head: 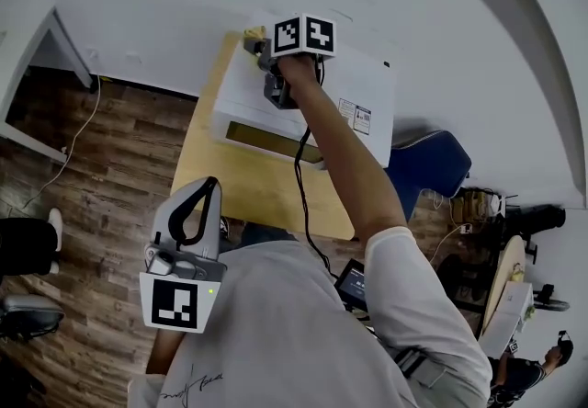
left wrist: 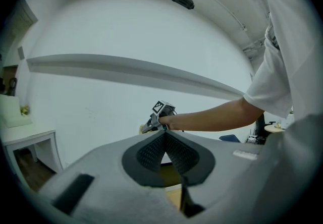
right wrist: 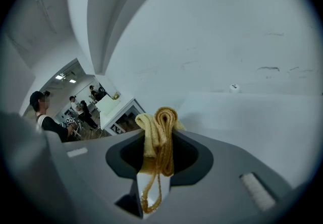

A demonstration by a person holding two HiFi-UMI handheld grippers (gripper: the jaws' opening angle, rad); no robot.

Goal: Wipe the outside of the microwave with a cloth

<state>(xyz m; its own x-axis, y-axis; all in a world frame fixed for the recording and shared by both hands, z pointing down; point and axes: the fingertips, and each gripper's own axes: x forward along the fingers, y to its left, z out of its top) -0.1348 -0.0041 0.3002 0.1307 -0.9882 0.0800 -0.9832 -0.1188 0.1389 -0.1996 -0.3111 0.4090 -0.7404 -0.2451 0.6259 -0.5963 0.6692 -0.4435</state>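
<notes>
Yellow cloth (right wrist: 160,140) sits pinched between the right gripper's (head: 263,49) jaws, bunched past their tips at the white microwave's (head: 360,77) far top corner. Left gripper (left wrist: 164,136), jaws together on nothing, hangs well back.

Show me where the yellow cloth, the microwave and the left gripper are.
cloth (right wrist: 160,134): right gripper view, its folded middle
microwave (head: 363,75): head view, its white top
left gripper (left wrist: 165,134): left gripper view, closed jaw tips
</notes>
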